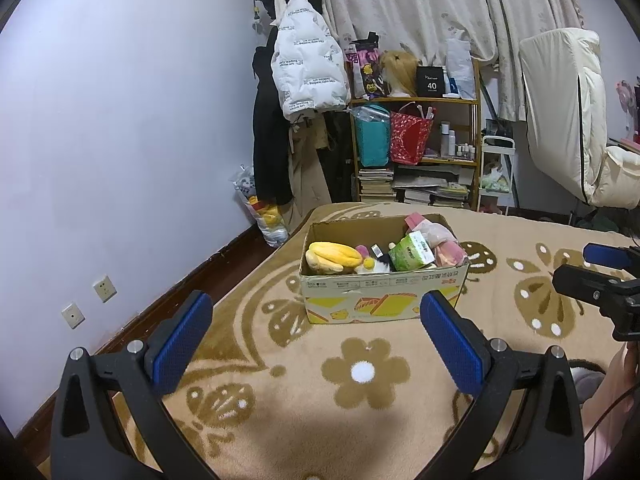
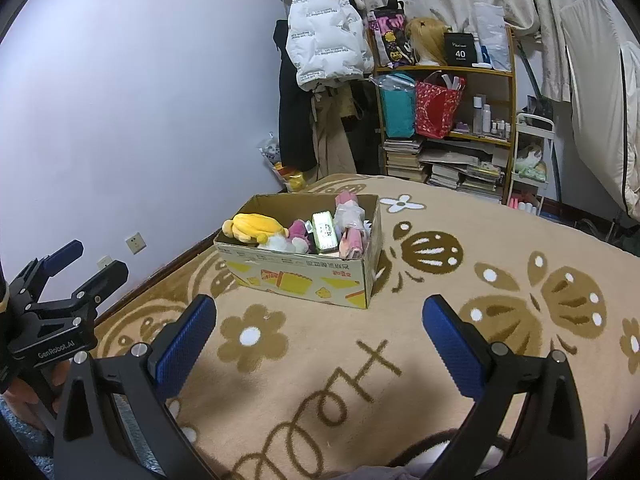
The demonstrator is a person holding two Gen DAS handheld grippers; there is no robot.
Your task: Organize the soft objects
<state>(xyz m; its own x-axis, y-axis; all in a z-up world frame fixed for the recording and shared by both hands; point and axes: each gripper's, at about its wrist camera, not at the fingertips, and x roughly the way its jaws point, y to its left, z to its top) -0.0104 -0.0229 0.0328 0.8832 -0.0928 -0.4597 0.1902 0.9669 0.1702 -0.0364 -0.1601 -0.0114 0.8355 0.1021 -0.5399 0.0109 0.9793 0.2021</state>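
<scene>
1. Nearest the lens: left gripper (image 1: 316, 324) and right gripper (image 2: 320, 330), jaws spread wide, holding nothing, above the blanket (image 1: 360, 412).
2. Further off, well apart from both: cardboard box (image 1: 384, 300) on the blanket, packed with a yellow plush toy (image 1: 330, 257), a green tissue pack (image 1: 412, 256) and pink pouches (image 1: 450, 252).
3. Likely risks: snagging a neighbouring item while lifting one; tipping the light box.
4. Hidden: lower box contents; small dark item at centre unclear.

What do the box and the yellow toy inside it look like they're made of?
Box: looks like corrugated cardboard, brown matte inside, printed outer wall, raw cut rim. Yellow toy: seemingly plush fabric with stuffing, given its fuzzy matte surface and rounded, squashed shape.
</scene>
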